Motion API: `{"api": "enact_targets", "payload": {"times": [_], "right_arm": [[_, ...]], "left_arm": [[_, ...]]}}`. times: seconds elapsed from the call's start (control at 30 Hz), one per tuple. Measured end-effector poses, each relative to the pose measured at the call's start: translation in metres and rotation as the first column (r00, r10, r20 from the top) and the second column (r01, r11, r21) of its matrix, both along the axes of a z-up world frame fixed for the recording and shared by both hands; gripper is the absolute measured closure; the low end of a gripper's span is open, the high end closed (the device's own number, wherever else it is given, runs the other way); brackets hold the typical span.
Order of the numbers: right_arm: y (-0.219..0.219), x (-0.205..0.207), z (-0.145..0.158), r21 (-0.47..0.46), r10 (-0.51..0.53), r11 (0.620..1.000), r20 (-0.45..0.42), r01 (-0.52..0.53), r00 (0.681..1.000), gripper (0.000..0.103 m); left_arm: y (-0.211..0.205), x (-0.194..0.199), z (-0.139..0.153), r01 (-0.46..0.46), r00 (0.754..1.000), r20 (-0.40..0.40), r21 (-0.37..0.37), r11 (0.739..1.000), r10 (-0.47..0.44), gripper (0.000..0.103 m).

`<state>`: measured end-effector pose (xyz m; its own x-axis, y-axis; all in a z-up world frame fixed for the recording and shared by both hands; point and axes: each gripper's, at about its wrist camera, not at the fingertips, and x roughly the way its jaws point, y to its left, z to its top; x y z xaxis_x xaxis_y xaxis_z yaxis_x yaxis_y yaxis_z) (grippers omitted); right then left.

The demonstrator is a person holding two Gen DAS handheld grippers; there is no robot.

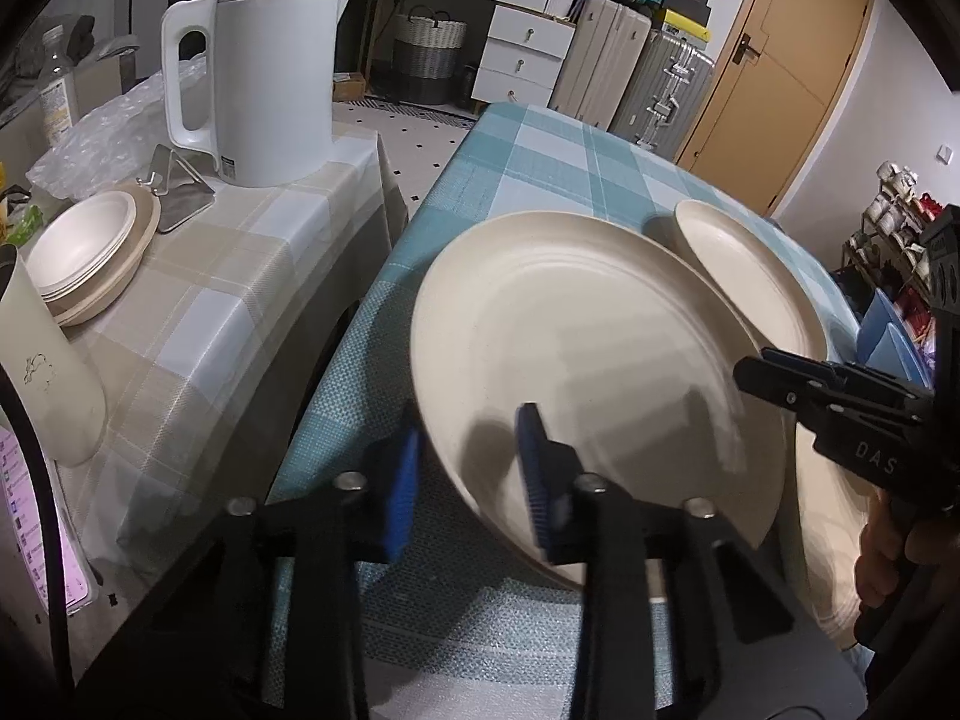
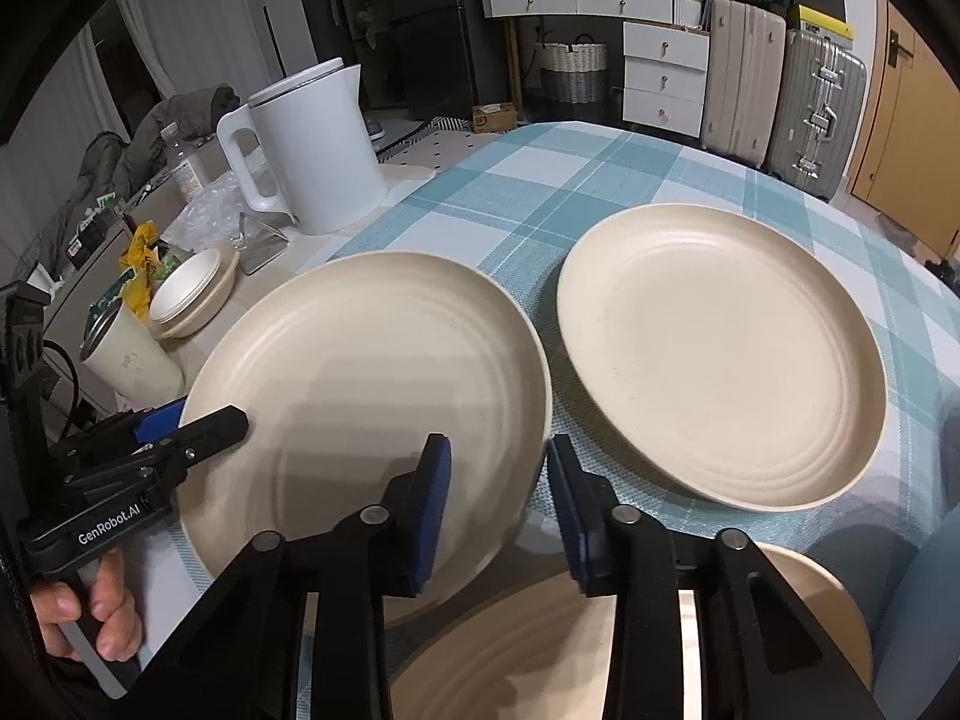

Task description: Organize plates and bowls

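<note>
So the left hand-held gripper (image 1: 471, 480) is coming in low from the near edge of the desk (image 1: 528, 156), and its blue pads (image 1: 403, 495) are straddling the rim of the near plate (image 1: 576, 360), one under the rim and one over the inside. There's a visible gap between the pads, so I can't tell if it's actually pinching yet. That plate is tilting up off the teal checked cloth on its gripped side and is looking a bit smeared in the left view. The right hand-held gripper (image 2: 498, 507) is hovering with jaws spread wide, one pad over that plate's right edge and the other over the cloth between the two plates, grasping nothing. The person's left hand (image 2: 90, 606) is wrapping the handle low at the left of the right view. The second plate (image 2: 720, 354) is lying flat just beside the first, apart from it. A third plate (image 2: 540, 648) is sitting partly under the right gripper's arms. Bowls (image 1: 87, 255) are stacking on the neighbouring desk near the kettle (image 1: 264, 78) and a cup (image 1: 48, 372).
</note>
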<state>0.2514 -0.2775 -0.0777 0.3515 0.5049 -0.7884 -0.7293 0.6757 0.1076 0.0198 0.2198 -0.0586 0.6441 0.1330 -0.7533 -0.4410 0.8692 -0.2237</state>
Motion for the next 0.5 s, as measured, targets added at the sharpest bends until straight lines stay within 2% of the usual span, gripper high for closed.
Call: {"api": "enact_targets", "payload": {"times": [0.17,0.33,0.5], "right_arm": [[0.002,-0.0005,-0.0005,-0.02,-0.011,1.0,0.02,0.012,1.0,0.078],[0.0037,-0.0039,-0.0008,-0.033,-0.012,0.999,0.042,0.013,0.999,0.078],[0.0036,-0.0079,0.0031,-0.03,-0.012,0.999,0.059,0.014,0.998,0.078]], "left_arm": [[0.0008,-0.0011,-0.0005,-0.006,1.0,-0.001,0.005,1.0,0.006,0.082],[-0.0024,-0.001,0.0009,-0.011,1.0,-0.014,0.039,0.999,0.012,0.082],[-0.0024,-0.0049,0.0067,-0.015,1.0,0.003,0.038,0.999,0.015,0.082]]}}
